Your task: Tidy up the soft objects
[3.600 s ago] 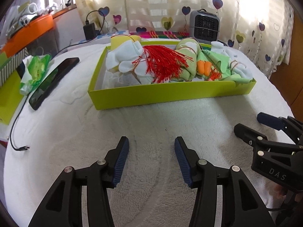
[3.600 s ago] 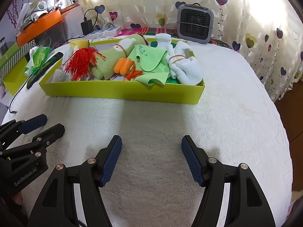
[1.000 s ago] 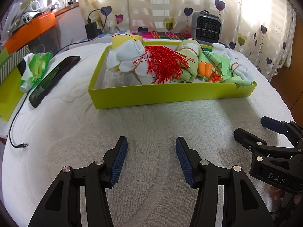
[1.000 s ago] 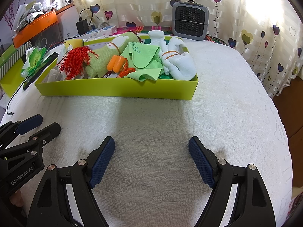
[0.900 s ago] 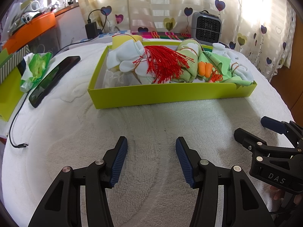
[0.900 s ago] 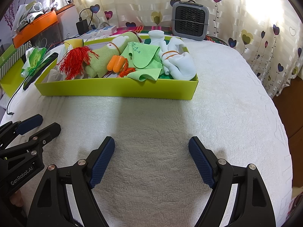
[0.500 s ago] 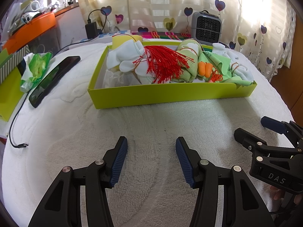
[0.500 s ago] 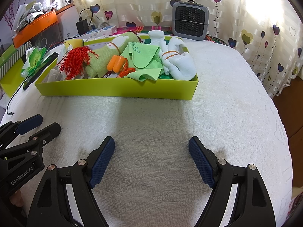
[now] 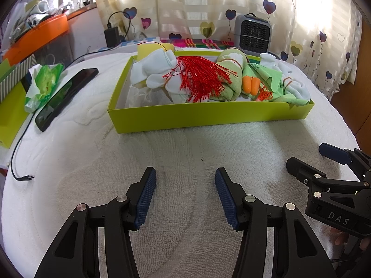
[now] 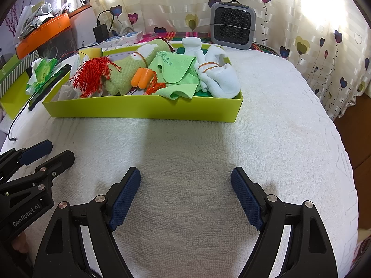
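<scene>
White towel, both claws spread, empty

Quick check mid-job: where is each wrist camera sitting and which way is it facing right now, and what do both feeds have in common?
Left wrist: low over the white towel, looking forward between the open left gripper at the yellow-green box; the right gripper shows at right.
Right wrist: same height, facing the box past the open right gripper; the left gripper shows at left.
Shared: box, red tassel, heater, phone.
</scene>
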`<state>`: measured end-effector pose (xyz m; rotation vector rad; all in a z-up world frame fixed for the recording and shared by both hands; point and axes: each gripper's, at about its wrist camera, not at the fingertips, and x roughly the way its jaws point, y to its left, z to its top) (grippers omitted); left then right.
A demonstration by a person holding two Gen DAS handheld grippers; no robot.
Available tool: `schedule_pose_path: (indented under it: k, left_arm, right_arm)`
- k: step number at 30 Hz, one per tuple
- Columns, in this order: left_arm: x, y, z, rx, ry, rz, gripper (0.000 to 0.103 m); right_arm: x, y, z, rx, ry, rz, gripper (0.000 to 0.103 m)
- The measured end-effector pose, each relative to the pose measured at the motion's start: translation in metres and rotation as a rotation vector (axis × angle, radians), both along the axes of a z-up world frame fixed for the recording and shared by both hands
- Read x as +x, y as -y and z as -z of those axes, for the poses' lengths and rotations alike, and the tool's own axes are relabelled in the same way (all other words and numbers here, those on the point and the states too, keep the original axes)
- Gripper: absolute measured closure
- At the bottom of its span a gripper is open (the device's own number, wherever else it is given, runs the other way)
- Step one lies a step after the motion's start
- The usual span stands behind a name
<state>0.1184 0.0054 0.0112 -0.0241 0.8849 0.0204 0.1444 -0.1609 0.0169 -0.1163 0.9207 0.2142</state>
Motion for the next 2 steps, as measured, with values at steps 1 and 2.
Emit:
schedule_pose_path:
  k: [1,2]
  left_arm:
    - [0.0,-0.0001,0.0,0.0,0.0,0.0,0.051]
    - [0.0,-0.0001,0.0,-0.001,0.0,0.0,0.051]
  right_arm:
    - [0.0,0.0,0.0,0.0,0.0,0.0,0.022]
    - [0.0,0.0,0.0,0.0,0.0,0.0,0.022]
